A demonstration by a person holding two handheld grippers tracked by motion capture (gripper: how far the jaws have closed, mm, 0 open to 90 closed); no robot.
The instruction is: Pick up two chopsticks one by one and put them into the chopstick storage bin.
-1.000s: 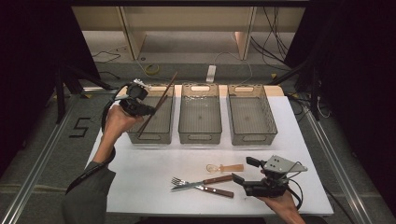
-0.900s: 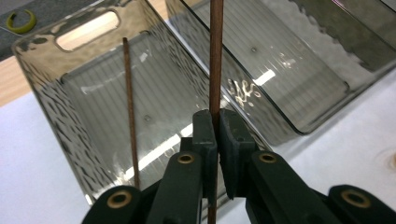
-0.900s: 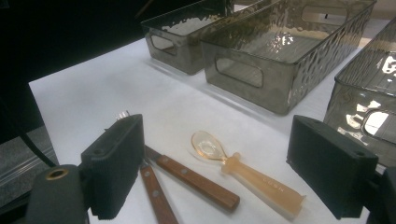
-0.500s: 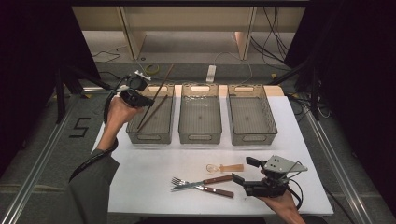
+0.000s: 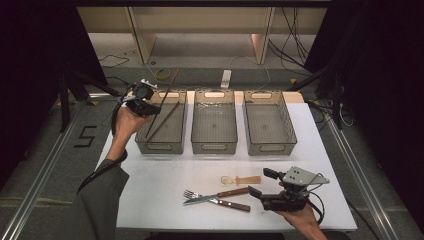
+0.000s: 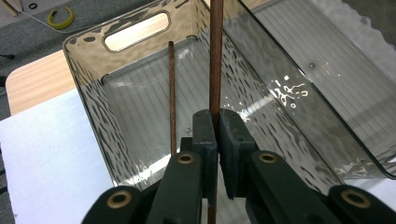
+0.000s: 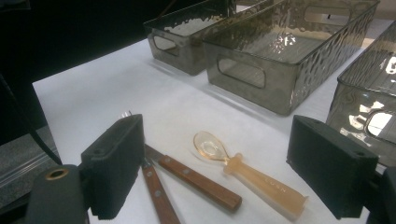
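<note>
left gripper: pinching chopstick over left bin | stiff, light, slick | hold mid-shaft

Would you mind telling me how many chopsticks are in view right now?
2. One chopstick is clamped in the left gripper over the left bin; the other chopstick lies slanted inside that bin.

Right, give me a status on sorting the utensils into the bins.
Done: one chopstick already lies in the left bin. In hand: the left gripper is shut on the second chopstick, holding it over that same bin. Left: the fork, the knife and the plastic spoon lie on the table; the right gripper is open near them, and the middle bin and right bin hold nothing yet.
</note>
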